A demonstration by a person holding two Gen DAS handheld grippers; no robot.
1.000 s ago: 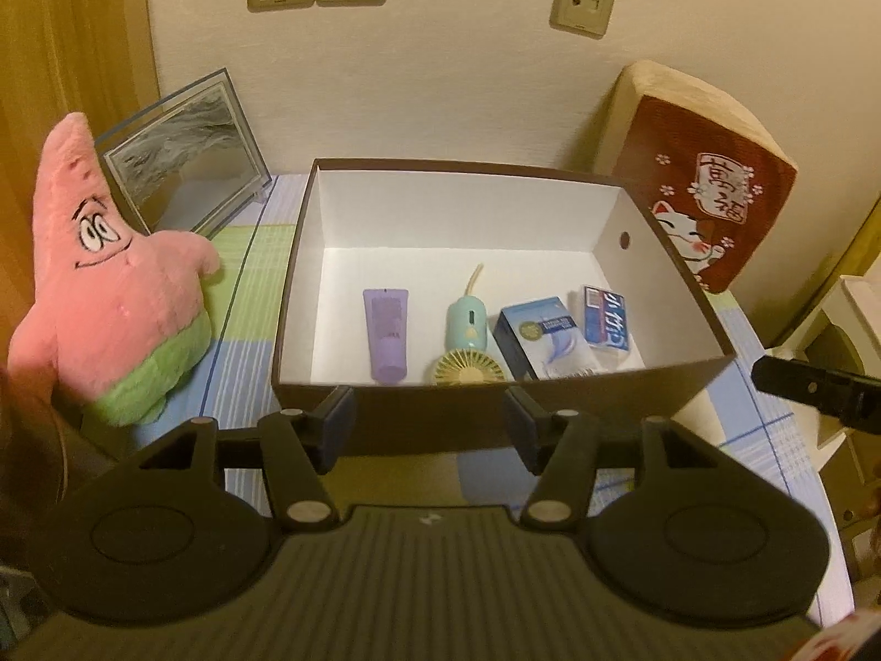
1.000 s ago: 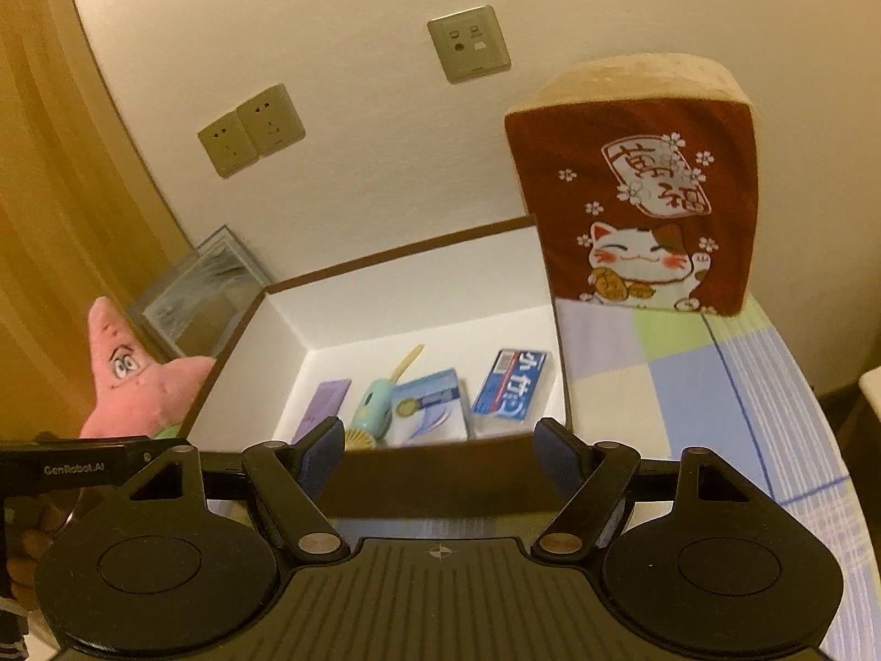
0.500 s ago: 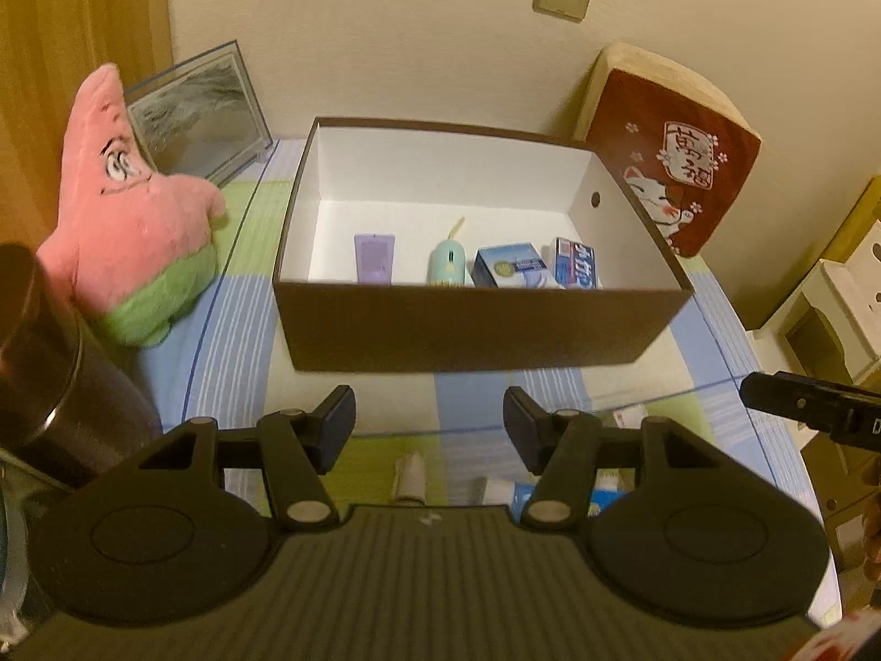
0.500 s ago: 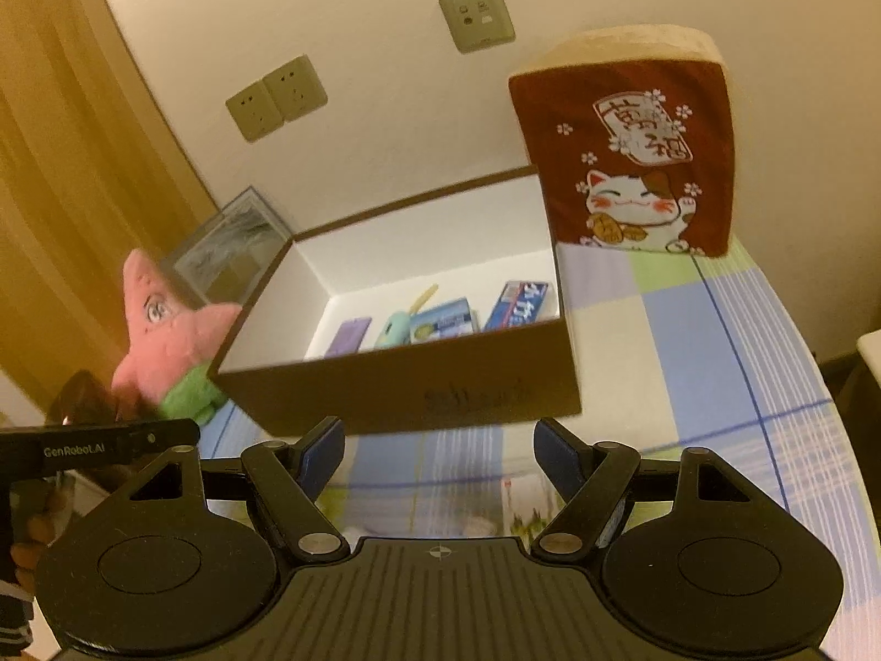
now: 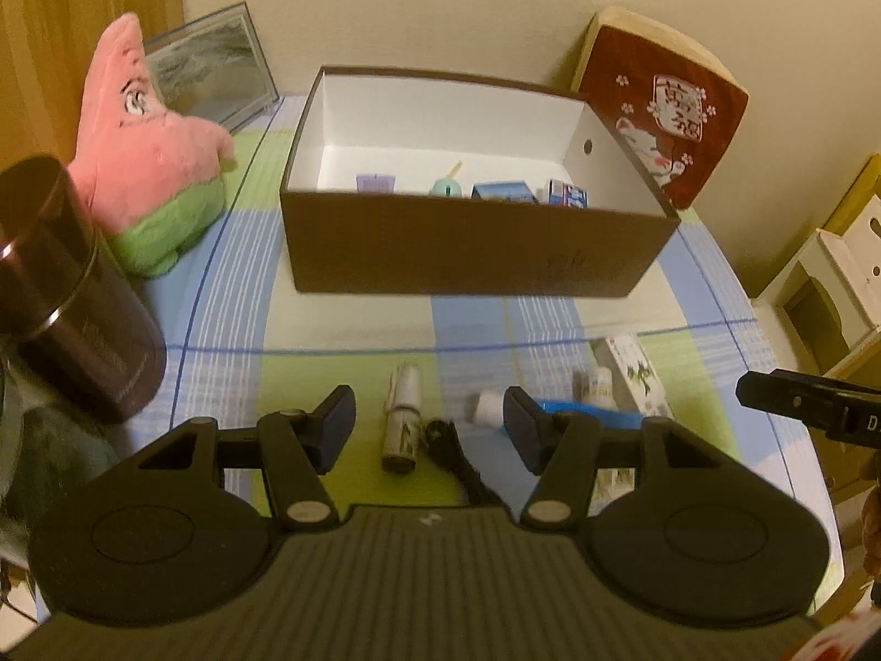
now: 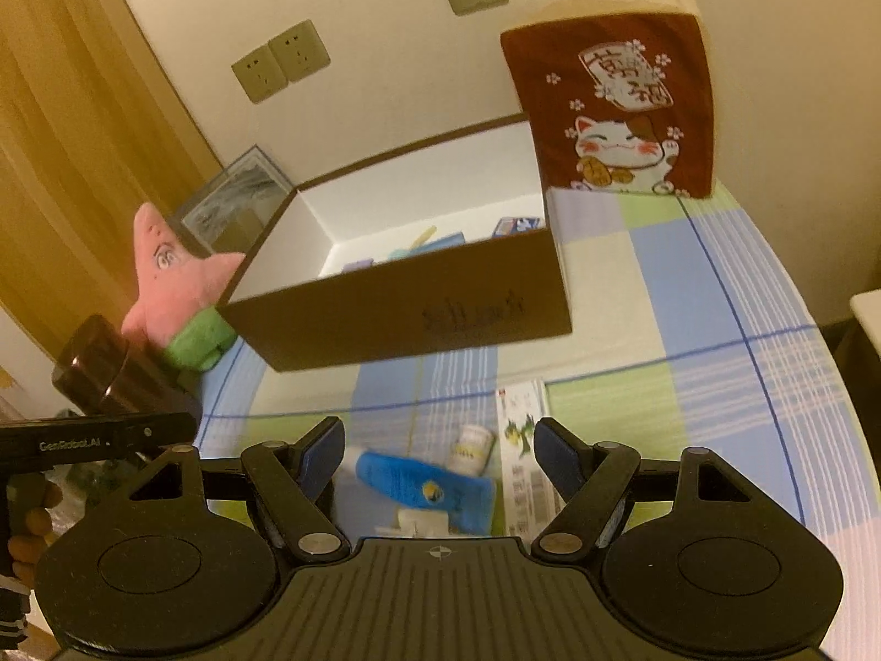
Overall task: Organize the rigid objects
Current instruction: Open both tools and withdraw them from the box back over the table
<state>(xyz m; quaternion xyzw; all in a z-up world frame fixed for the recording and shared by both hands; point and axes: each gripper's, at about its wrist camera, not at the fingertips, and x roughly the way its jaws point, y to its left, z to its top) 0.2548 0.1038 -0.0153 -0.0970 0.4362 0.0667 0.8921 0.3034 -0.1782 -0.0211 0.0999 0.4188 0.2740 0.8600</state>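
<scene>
A brown box (image 5: 473, 253) (image 6: 407, 308) with a white inside stands on the checked cloth and holds several small items. In front of it lie a pale tube (image 5: 403, 418), a black item (image 5: 457, 457), a blue tube (image 5: 583, 410) (image 6: 424, 487), a small white bottle (image 5: 597, 385) (image 6: 468, 449) and a flat printed packet (image 5: 633, 366) (image 6: 520, 451). My left gripper (image 5: 429, 421) is open and empty above the pale tube. My right gripper (image 6: 438, 454) is open and empty above the blue tube and bottle.
A pink plush star (image 5: 148, 149) (image 6: 176, 281) and a dark cylindrical cup (image 5: 71, 297) (image 6: 104, 369) stand at the left. A framed picture (image 5: 212, 63) leans on the wall. A red cat cushion (image 5: 666, 110) (image 6: 616, 99) stands at the back right.
Both grippers have pulled back from the box toward the near table edge. The loose items in front of the box have come into view under them. Both stay open.
</scene>
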